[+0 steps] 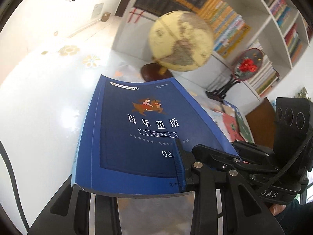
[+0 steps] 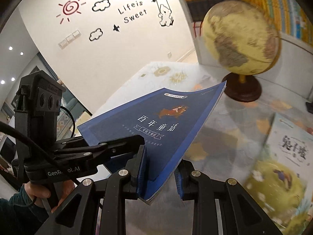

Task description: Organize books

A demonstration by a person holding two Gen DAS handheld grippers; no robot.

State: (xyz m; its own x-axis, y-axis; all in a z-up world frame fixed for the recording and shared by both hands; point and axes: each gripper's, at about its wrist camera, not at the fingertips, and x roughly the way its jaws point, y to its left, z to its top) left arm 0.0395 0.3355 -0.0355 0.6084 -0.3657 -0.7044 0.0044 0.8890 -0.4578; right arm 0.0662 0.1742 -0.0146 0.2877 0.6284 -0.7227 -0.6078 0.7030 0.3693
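Both tools grip one blue book (image 2: 156,129), the left tool (image 1: 180,168) and right tool (image 2: 160,176) clamped on its near edge, holding it above the desk (image 2: 225,137), while other books (image 2: 283,156) lie there, still unsorted.

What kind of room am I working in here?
Likely a home study or child's reading room: a white bookshelf packed with books, a globe on the glass-topped table, and cartoon wall decals.
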